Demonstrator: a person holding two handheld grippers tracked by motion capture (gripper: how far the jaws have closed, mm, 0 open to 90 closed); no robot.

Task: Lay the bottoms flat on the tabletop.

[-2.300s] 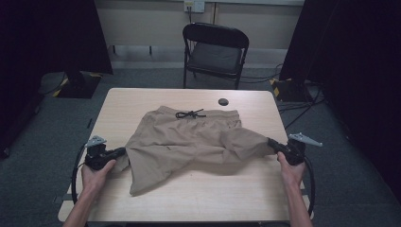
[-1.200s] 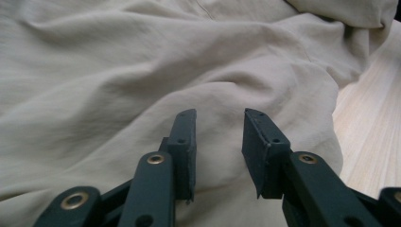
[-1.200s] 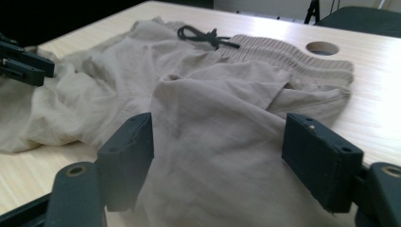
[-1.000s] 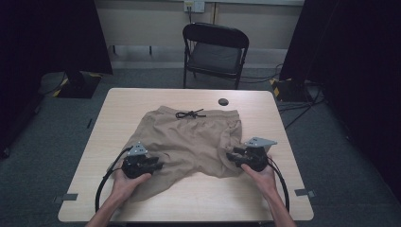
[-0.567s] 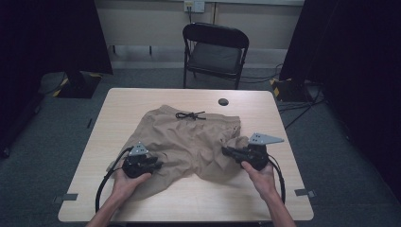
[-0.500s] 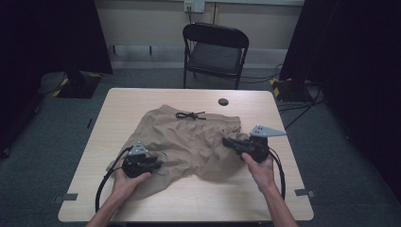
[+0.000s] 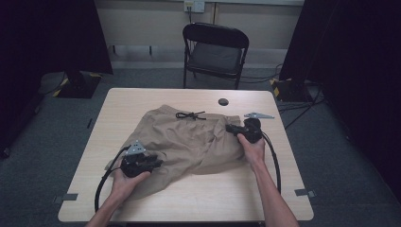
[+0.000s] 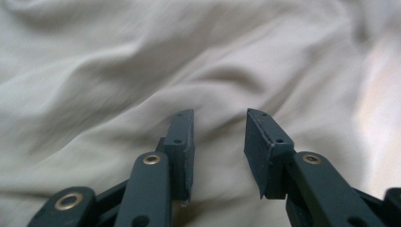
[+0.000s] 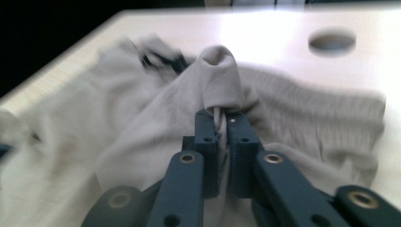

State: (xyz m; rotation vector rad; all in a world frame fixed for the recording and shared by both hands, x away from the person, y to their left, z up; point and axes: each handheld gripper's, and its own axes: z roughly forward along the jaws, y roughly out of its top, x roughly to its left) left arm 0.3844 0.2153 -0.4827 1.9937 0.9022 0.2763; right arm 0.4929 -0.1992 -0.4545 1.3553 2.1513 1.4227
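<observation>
Tan shorts (image 7: 189, 142) spread crumpled across the middle of the table (image 7: 283, 189), waistband and black drawstring (image 7: 190, 115) toward the far edge, legs toward the near one, long axis running near to far. Right gripper (image 7: 231, 127) at the shorts' right side near the waistband, jaws having just been opening a touch yet clamped on a raised fold of fabric. Left gripper (image 7: 158, 163) over the near left leg, jaws parted with nothing between them, cloth lying just beyond the tips.
</observation>
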